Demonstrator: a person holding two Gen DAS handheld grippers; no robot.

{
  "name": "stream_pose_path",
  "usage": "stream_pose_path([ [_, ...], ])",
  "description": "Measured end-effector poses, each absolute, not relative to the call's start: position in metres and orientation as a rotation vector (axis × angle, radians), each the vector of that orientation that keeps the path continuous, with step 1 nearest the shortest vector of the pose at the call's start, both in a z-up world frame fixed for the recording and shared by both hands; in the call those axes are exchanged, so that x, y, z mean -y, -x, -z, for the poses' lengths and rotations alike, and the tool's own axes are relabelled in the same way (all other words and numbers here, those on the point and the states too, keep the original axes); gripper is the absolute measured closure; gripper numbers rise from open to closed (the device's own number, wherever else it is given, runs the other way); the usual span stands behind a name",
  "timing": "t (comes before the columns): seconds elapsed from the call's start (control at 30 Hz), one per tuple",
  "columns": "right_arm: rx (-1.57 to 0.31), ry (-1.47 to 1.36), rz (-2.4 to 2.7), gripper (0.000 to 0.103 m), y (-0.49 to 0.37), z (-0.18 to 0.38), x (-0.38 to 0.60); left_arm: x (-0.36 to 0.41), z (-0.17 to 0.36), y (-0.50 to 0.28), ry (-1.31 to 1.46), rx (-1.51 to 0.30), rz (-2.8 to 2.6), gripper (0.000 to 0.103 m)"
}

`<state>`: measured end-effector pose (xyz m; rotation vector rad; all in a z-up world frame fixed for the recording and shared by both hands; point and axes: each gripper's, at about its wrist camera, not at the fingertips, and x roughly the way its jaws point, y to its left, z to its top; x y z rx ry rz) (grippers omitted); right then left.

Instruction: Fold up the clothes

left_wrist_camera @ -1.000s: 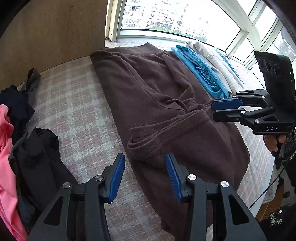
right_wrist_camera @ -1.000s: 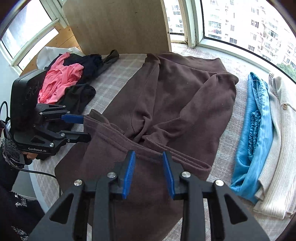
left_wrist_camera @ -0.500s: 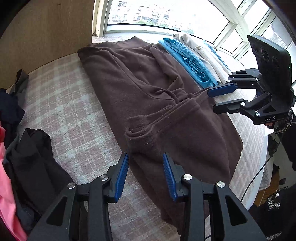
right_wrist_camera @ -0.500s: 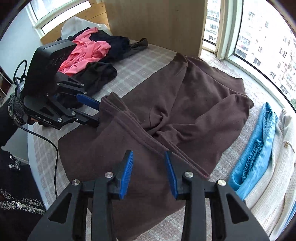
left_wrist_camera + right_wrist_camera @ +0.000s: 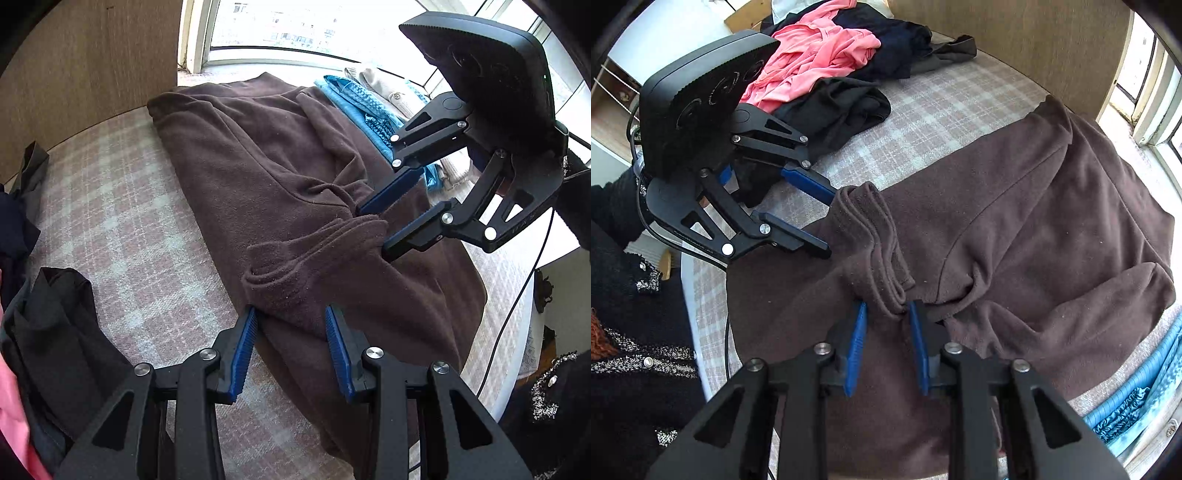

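Checked pink-and-white cloth point(image 5: 122, 236) covers the table by a bright window, with a dark brown fleece garment point(image 5: 258, 177) spread across its middle. Both grippers straddle one bunched fold of that fleece: the left gripper point(image 5: 291, 343) has its blue fingers point(image 5: 242, 354) parted around one end, the right gripper point(image 5: 886, 343) stands narrowly parted around the other, neither clamped. Outward from the left gripper, a black crumpled garment point(image 5: 55, 332) lies at 9 o'clock beside a pink garment point(image 5: 816, 55). At 1 o'clock, folded blue ribbed clothing point(image 5: 365, 110) rests against a cream knitted piece point(image 5: 384, 85).
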<state>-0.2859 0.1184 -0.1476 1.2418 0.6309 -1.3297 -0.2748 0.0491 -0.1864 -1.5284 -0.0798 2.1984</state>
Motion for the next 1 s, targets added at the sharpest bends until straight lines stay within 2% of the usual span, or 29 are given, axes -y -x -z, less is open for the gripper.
stream_pose_path([
  [0.27,-0.662,-1.192,1.407,0.093,0.289,0.122,-0.133,-0.051,0.181,0.281,1.519,0.049,-2.238,0.067],
  [0.4,-0.669,-1.310,1.456,0.088,0.297,0.146,-0.128,-0.049,0.185,0.290,1.537,0.045,-2.267,0.065],
  [0.43,-0.619,-1.320,1.482,0.088,0.300,0.139,-0.133,-0.049,0.186,0.292,1.541,0.044,-2.275,0.066],
  [0.5,-0.470,-1.307,1.585,0.082,0.308,0.116,-0.157,-0.044,0.183,0.291,1.531,0.036,-2.291,0.066],
  [0.57,-0.367,-1.282,1.732,0.055,0.312,0.100,-0.193,-0.038,0.179,0.288,1.514,0.036,-2.304,0.066],
  [0.67,-0.360,-1.366,1.835,0.053,0.299,0.112,-0.226,-0.034,0.179,0.289,1.508,0.087,-2.282,0.068],
  [0.77,-0.242,-1.462,1.829,0.053,0.295,0.137,-0.246,-0.038,0.182,0.291,1.512,0.104,-2.255,0.066],
  [0.87,-0.190,-1.501,1.823,0.053,0.292,0.156,-0.250,-0.049,0.187,0.295,1.521,0.084,-2.233,0.070],
  [0.9,-0.180,-1.504,1.821,0.053,0.291,0.161,-0.249,-0.051,0.187,0.296,1.519,0.070,-2.238,0.077],
  [0.93,-0.152,-1.479,1.815,0.061,0.289,0.161,-0.247,-0.051,0.186,0.296,1.513,0.056,-2.244,0.081],
  [0.97,-0.142,-1.451,1.821,0.087,0.287,0.158,-0.246,-0.052,0.184,0.295,1.503,0.044,-2.250,0.088],
  [1.0,-0.133,-1.436,1.806,0.096,0.284,0.153,-0.246,-0.052,0.179,0.293,1.488,0.035,-2.256,0.091],
])
